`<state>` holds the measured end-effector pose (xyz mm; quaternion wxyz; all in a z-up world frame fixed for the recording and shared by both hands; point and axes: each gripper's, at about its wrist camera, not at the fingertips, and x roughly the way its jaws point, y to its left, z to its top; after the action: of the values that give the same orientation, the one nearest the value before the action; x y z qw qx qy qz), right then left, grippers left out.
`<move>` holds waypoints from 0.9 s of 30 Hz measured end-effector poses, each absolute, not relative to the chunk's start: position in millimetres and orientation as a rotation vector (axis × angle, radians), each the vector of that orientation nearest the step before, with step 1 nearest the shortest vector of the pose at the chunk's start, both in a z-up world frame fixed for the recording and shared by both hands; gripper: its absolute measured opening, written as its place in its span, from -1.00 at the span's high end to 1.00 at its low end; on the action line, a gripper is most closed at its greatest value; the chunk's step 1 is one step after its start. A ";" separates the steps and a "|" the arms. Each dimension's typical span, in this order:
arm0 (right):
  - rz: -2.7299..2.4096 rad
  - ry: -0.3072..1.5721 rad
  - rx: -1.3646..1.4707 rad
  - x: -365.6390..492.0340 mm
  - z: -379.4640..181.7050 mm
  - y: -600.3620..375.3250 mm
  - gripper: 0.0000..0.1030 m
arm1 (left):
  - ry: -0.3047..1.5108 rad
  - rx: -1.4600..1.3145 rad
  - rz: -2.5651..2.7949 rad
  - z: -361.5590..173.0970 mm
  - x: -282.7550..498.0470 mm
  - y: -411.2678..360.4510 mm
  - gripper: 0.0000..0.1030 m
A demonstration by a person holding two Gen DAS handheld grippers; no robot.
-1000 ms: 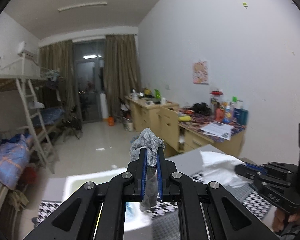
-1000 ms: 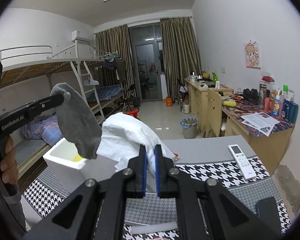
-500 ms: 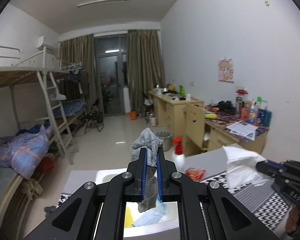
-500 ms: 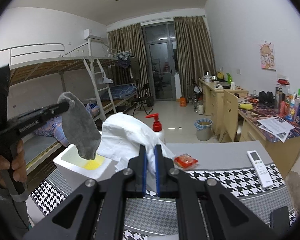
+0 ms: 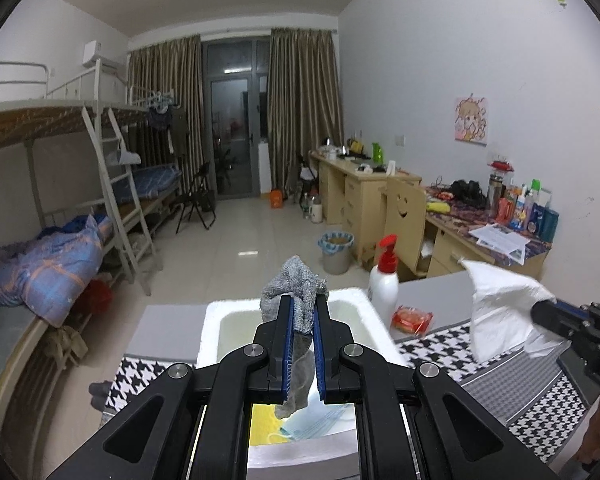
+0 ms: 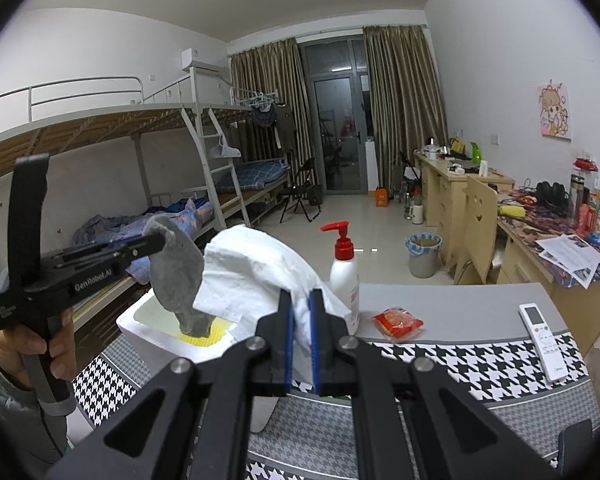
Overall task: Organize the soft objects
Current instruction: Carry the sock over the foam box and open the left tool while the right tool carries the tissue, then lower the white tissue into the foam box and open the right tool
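My left gripper (image 5: 301, 304) is shut on a grey sock (image 5: 296, 292), which hangs down over the open white foam box (image 5: 212, 320). From the right wrist view the grey sock (image 6: 178, 276) dangles from the left gripper (image 6: 158, 242) with its toe dipping into the foam box (image 6: 140, 328). A yellow item (image 5: 262, 420) and a light blue face mask (image 5: 316, 426) lie inside the box. My right gripper (image 6: 300, 300) is shut on a crumpled white cloth (image 6: 252, 276), held just right of the box; the white cloth (image 5: 500, 312) also shows at the right of the left wrist view.
A white pump bottle with a red top (image 6: 344, 272) stands behind the box, a red snack packet (image 6: 398, 322) beside it. A white remote (image 6: 542, 340) lies on the houndstooth table cover (image 6: 460, 364). Bunk beds (image 6: 100, 128) line the left, desks (image 6: 460, 192) the right wall.
Both grippers swung left across the table toward the foam box. The grey sock now hangs lower, over the box opening. The pump bottle and snack packet came into view.
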<state>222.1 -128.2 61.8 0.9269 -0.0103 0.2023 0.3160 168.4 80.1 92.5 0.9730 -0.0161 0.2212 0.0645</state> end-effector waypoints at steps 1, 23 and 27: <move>0.647 0.418 -0.023 224.2 60.9 -127.7 0.82 | 0.455 -0.041 0.126 89.9 169.8 82.6 0.81; 0.660 0.441 -0.066 227.0 62.1 -87.0 0.81 | 0.365 -0.068 0.188 85.8 132.5 109.7 -0.98; 0.666 0.442 -0.069 225.3 63.3 -77.6 0.81 | 0.345 -0.056 0.203 87.3 124.1 113.3 -0.98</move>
<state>225.3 -77.6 63.3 0.9206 -0.0335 0.2150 0.3243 124.1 113.3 87.3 0.9797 -0.0276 0.1714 0.1007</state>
